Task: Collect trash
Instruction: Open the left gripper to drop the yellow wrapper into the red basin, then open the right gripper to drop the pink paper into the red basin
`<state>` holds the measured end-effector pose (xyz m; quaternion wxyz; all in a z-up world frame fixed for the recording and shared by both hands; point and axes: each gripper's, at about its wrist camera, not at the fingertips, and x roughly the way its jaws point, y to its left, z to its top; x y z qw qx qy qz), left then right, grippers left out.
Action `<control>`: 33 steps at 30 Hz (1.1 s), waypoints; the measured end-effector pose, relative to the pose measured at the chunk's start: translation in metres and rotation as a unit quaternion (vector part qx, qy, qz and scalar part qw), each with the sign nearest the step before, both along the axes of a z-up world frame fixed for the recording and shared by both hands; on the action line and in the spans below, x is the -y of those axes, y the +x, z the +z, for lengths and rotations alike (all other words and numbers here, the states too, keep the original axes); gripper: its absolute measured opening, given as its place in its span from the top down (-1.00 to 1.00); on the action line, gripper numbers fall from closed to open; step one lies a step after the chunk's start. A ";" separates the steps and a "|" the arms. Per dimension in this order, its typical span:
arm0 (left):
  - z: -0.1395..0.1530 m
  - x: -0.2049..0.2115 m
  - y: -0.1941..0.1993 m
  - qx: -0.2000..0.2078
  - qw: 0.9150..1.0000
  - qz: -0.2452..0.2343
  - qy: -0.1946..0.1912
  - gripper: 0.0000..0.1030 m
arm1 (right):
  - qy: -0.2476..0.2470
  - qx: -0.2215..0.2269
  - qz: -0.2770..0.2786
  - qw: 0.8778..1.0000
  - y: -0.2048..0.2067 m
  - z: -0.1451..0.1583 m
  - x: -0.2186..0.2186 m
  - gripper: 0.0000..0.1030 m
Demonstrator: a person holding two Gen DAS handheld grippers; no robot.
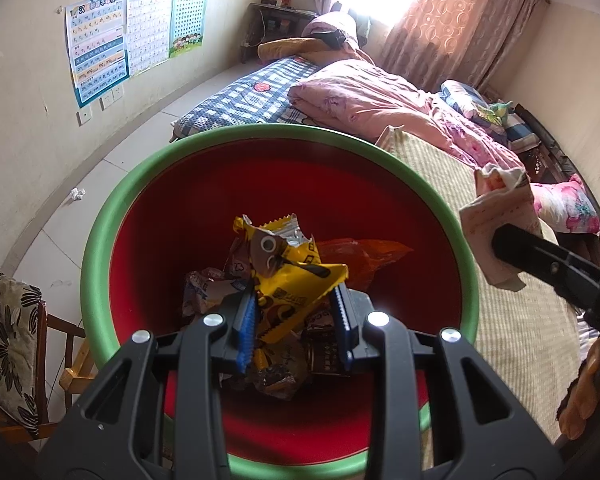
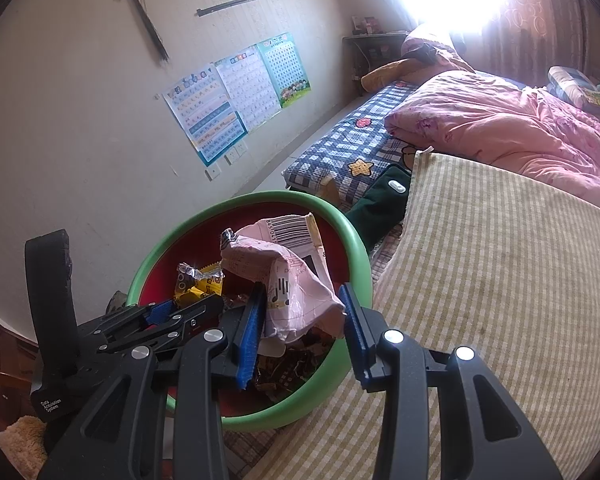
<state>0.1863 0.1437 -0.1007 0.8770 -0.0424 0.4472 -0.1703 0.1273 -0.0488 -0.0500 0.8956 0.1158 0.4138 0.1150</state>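
A round bin, red inside with a green rim (image 1: 100, 224), stands beside the bed and holds several snack wrappers. My left gripper (image 1: 296, 304) hangs over the bin's mouth, its jaws closed on a yellow snack wrapper (image 1: 296, 276). My right gripper (image 2: 304, 316) is over the bin's right rim (image 2: 356, 240), its jaws closed on a crumpled pink wrapper (image 2: 296, 292) with a barcode. In the left wrist view the right gripper (image 1: 500, 248) appears at the right with the pink wrapper (image 1: 488, 216).
A bed with a striped beige mat (image 2: 500, 280), a pink quilt (image 2: 500, 128) and a checked blue pillow (image 1: 244, 96) lies to the right. A crumpled paper ball (image 1: 77, 193) lies on the floor by the wall. A wooden chair (image 1: 28, 340) stands at the left.
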 end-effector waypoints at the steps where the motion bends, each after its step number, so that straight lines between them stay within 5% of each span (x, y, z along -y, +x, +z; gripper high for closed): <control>1: -0.001 0.000 0.001 -0.001 1.000 0.000 0.000 0.41 | -0.001 0.000 0.000 1.000 0.001 0.000 -0.001 0.27; 10: -0.004 0.002 0.003 -0.006 1.000 -0.006 0.004 0.36 | 0.000 -0.004 0.006 1.000 0.010 -0.005 -0.003 0.27; 20: 0.002 0.004 0.001 0.004 1.000 -0.001 -0.004 -0.10 | 0.002 -0.002 0.013 1.000 0.016 -0.006 -0.002 0.27; 29: 0.033 -0.027 -0.010 0.053 0.996 0.071 -0.027 -0.34 | 0.004 -0.003 0.032 0.999 0.018 -0.007 -0.004 0.27; 33: 0.040 -0.036 -0.016 0.065 0.993 0.095 -0.024 -0.42 | 0.015 -0.002 0.049 0.999 0.018 -0.008 -0.007 -0.01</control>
